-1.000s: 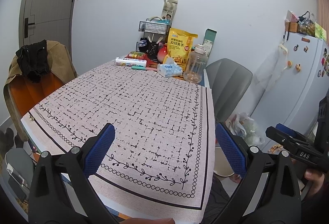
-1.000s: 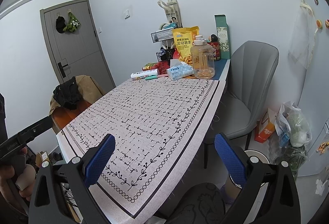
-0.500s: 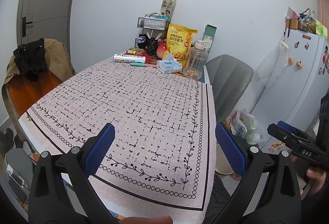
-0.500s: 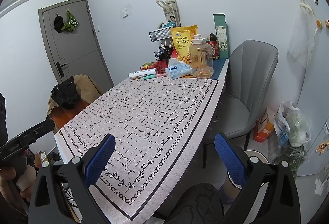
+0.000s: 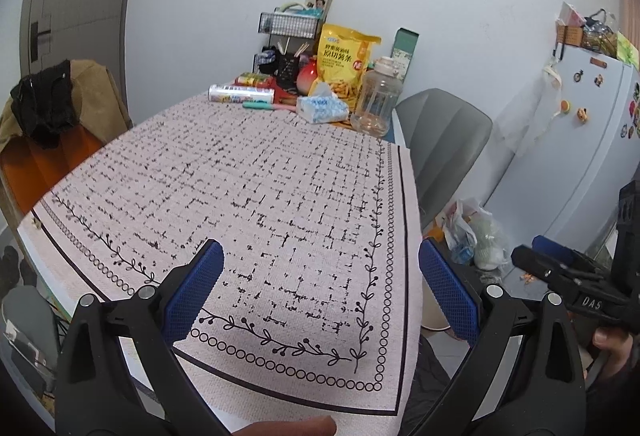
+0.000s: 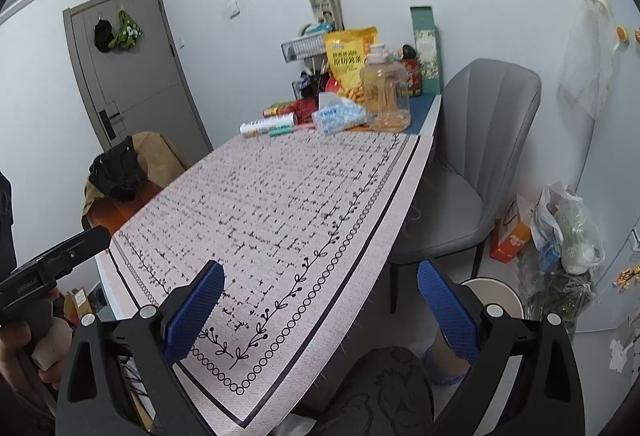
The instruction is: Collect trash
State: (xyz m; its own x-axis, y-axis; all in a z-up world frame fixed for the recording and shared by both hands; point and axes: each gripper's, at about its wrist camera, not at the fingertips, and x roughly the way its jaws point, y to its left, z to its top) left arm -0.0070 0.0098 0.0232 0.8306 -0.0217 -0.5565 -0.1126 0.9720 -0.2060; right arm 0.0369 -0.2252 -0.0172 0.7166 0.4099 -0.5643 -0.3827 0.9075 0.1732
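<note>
My left gripper [image 5: 320, 288] is open and empty above the near edge of the table, which is covered by a pink patterned cloth [image 5: 256, 195]. My right gripper [image 6: 318, 294] is open and empty over the table's near right corner. At the far end lie a tissue pack [image 5: 322, 109], a white tube [image 5: 240, 93], a green pen [image 5: 260, 105], a yellow snack bag [image 5: 344, 63] and a clear jug [image 5: 378, 101]. A round white bin [image 6: 494, 296] stands on the floor by the right gripper. No loose trash shows on the cloth.
A grey chair [image 6: 476, 163] stands right of the table. An orange chair with clothes [image 5: 44, 131] is at the left. Plastic bags [image 6: 572, 232] and an orange box [image 6: 510, 240] lie on the floor by the white fridge [image 5: 576, 139]. A wire rack [image 5: 290, 25] stands at the wall.
Both grippers have drawn slightly back and up from the table, so the far items sit a little higher in view. Both stay open and empty.
</note>
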